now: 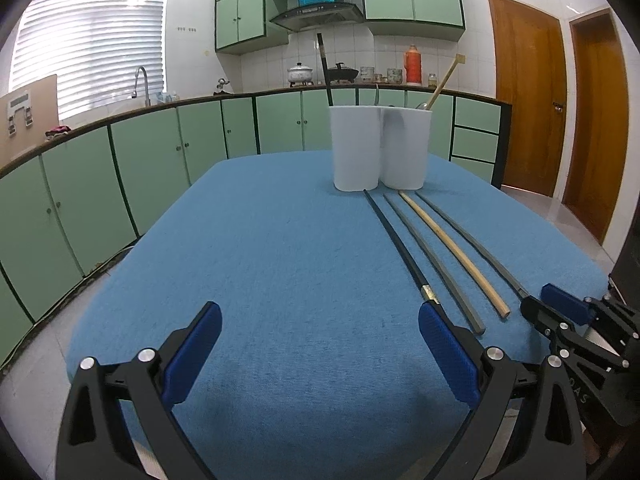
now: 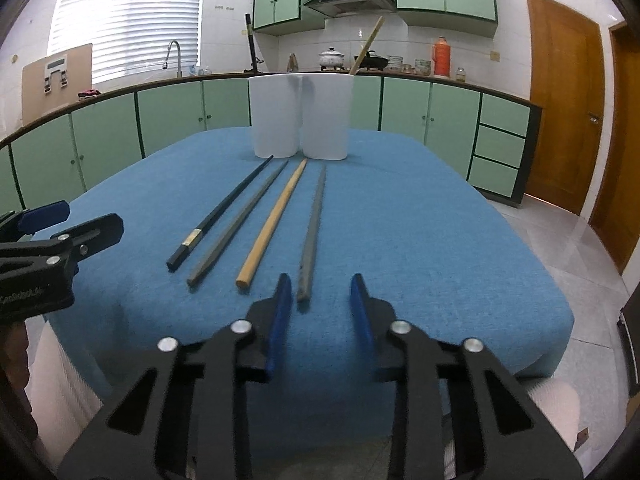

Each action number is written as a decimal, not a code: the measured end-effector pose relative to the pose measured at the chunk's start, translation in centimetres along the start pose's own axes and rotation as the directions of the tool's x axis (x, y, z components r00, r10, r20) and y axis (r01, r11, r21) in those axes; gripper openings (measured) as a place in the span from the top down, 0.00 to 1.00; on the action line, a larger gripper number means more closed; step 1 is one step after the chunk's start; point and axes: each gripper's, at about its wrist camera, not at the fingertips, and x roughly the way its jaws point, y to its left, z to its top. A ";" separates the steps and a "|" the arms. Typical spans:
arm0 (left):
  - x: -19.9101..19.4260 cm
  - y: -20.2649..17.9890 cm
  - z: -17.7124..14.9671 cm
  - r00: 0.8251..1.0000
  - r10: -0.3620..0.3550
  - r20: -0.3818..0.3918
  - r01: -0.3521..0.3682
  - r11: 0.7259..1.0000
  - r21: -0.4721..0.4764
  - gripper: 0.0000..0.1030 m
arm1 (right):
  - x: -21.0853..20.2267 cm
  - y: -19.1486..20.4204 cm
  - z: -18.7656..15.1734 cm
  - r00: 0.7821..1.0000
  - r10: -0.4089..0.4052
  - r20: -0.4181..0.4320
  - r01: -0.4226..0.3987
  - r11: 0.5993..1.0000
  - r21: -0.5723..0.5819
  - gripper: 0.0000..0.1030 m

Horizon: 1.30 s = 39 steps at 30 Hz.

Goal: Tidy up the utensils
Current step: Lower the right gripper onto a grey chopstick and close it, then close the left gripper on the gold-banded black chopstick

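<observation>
1. Four chopsticks lie side by side mid-frame on the blue tablecloth (image 2: 400, 240), tips toward the white holder (image 2: 300, 116) at upper centre.
2. Right gripper (image 2: 318, 284): tongs narrowed but apart, straddling the near end of the rightmost grey chopstick (image 2: 312, 236), pads not pressing it.
3. Left gripper (image 1: 320, 320): tongs spread wide, nothing between.
4. Advice: centre the stick between the pads before pinching; grab near the end, then lift level so the neighbouring bamboo chopstick (image 2: 272, 220) stays put.

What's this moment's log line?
left gripper open, empty | right gripper open around rightmost grey chopstick end | three other chopsticks on blue cloth | white holder behind
</observation>
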 end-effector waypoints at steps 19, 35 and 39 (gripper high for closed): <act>1.2 -3.1 0.0 0.998 -0.060 -0.033 0.061 0.998 0.030 0.14 | -0.7 -2.1 -0.2 1.000 0.003 -0.012 -0.002 0.998 0.064 0.95; 2.7 -5.8 -0.4 0.994 -0.081 -0.072 0.083 0.996 0.034 0.65 | -0.6 -2.8 -0.2 1.000 0.023 -0.006 -0.022 0.996 0.081 0.94; 2.7 -6.6 -0.5 0.994 -0.082 -0.067 0.086 0.994 0.068 0.92 | -0.5 -2.9 -0.2 1.000 0.029 -0.004 -0.028 0.996 0.087 0.94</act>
